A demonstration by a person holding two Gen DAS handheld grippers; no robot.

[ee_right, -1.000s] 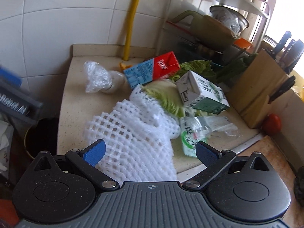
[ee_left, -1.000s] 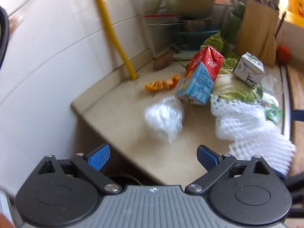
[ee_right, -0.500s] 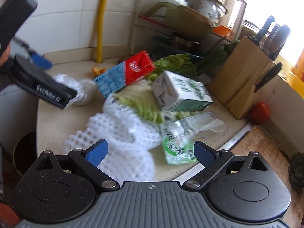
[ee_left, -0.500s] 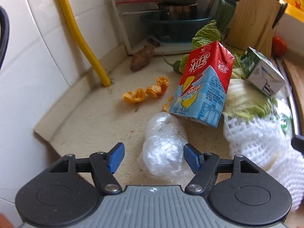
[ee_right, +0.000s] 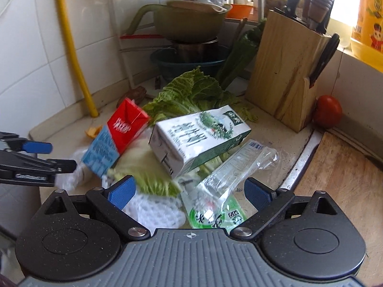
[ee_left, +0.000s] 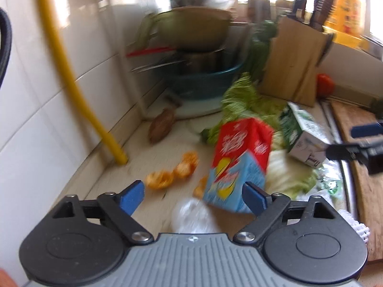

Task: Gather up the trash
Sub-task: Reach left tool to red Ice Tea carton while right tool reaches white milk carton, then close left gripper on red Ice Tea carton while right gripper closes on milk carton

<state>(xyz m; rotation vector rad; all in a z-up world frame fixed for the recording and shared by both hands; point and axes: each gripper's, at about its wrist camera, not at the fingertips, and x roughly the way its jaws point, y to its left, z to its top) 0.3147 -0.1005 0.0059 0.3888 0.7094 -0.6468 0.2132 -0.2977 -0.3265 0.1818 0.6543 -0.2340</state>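
Observation:
Trash lies heaped on a kitchen counter. My left gripper hovers low over it, its jaws opening with nothing pressed between them. A crumpled clear plastic bag sits just under them. A red and blue drink carton leans right ahead, orange peels to its left. My right gripper stands open above a clear and green plastic wrapper and white foam netting. A green and white milk carton lies beyond it on cabbage leaves. The left gripper shows at that view's left edge.
A yellow pipe runs down the tiled wall at the left. Stacked pots and a teal basin fill the back corner. A wooden knife block and a tomato stand at the right, a wooden board beside the counter's metal edge.
My left gripper advanced over the plastic bag towards the red carton; its jaws narrowed, then widened again. My right gripper moved forward past the foam netting towards the wrapper and milk carton.

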